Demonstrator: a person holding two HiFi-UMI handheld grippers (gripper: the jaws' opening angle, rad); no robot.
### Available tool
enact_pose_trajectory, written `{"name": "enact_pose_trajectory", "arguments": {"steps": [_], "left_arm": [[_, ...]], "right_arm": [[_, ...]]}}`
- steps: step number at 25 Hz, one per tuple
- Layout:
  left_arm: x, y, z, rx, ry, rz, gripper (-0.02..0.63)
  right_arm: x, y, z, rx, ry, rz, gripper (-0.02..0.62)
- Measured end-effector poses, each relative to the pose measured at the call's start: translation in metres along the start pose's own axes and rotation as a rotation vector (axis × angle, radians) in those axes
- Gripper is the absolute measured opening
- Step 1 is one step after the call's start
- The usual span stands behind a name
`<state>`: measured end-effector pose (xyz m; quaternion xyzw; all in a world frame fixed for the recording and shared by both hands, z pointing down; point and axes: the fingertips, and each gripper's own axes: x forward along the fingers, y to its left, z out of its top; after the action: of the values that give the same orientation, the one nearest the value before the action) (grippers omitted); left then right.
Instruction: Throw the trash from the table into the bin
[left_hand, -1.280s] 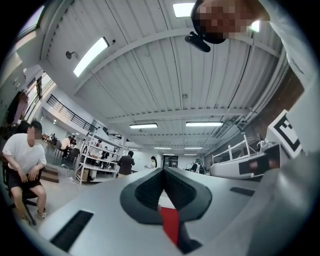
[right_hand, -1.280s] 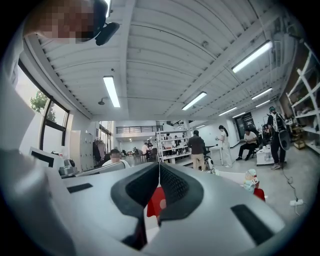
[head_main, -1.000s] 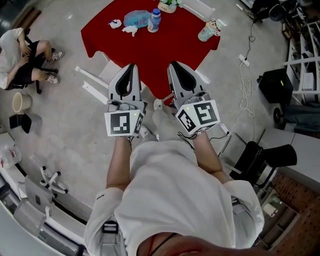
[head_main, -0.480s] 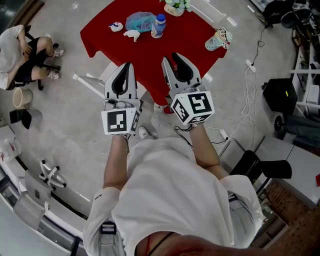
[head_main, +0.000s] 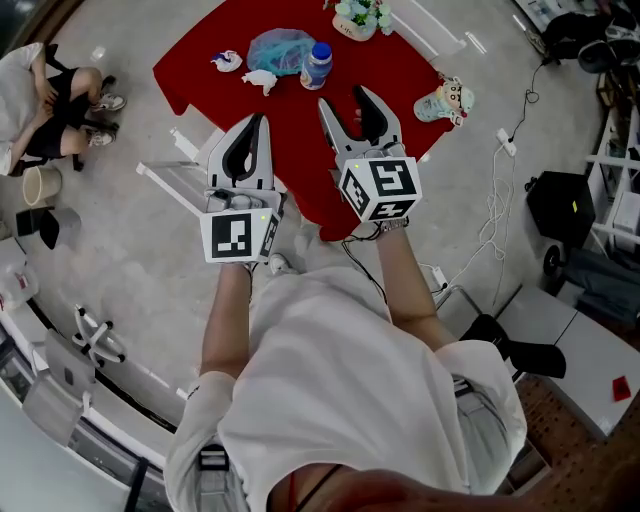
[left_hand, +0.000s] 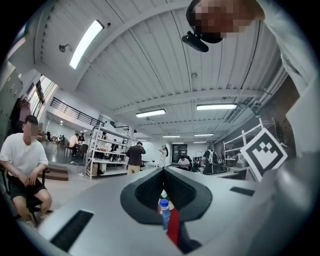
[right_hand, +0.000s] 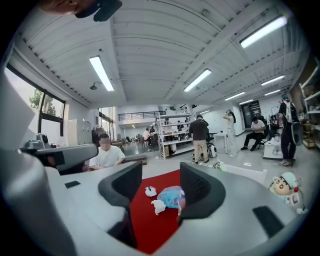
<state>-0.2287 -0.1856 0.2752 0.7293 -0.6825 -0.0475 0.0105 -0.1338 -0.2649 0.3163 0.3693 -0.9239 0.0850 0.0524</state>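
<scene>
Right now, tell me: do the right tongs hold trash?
No: the right tongs have just been opening, empty; the crumpled tissue lies on the red table.

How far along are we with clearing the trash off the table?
Nothing looks done: the tissues, bag and bottle lie on the table. Nothing is in hand: the right gripper, jaws just opening with nothing between them, points at that pile; the left gripper is shut, empty. All picking and binning is left.

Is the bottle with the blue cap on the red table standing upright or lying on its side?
Upright. The bottle stands on the red table with its blue cap on top, as the left gripper view shows.
</scene>
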Motion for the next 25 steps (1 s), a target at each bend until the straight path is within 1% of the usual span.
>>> {"name": "enact_pose_trajectory", "arguments": {"steps": [2, 6, 8, 10, 12, 16, 20, 25], "left_arm": [[0.011, 0.003, -0.005, -0.003, 0.010, 0.017, 0.005], [0.034, 0.007, -0.016, -0.025, 0.029, 0.054, 0.005], [0.045, 0.010, -0.023, -0.030, 0.039, 0.069, 0.005], [0.055, 0.014, -0.029, -0.030, 0.048, 0.087, 0.005], [0.064, 0.019, -0.033, -0.027, 0.053, 0.103, 0.005], [0.075, 0.025, -0.043, 0.005, 0.063, 0.135, 0.005], [0.087, 0.030, -0.055, -0.011, 0.075, 0.152, 0.005], [0.096, 0.028, -0.072, -0.015, 0.107, 0.145, 0.005]], "right_arm": [[0.016, -0.009, -0.006, 0.008, 0.021, 0.010, 0.239], [0.051, -0.028, -0.021, -0.003, 0.072, 0.023, 0.266], [0.070, -0.039, -0.029, -0.022, 0.095, 0.016, 0.267], [0.087, -0.049, -0.038, -0.065, 0.119, 0.006, 0.267], [0.102, -0.056, -0.049, -0.087, 0.148, 0.012, 0.267], [0.122, -0.067, -0.069, -0.073, 0.191, 0.029, 0.267], [0.142, -0.076, -0.089, -0.070, 0.234, 0.040, 0.267], [0.162, -0.087, -0.111, -0.082, 0.277, 0.052, 0.267]]}}
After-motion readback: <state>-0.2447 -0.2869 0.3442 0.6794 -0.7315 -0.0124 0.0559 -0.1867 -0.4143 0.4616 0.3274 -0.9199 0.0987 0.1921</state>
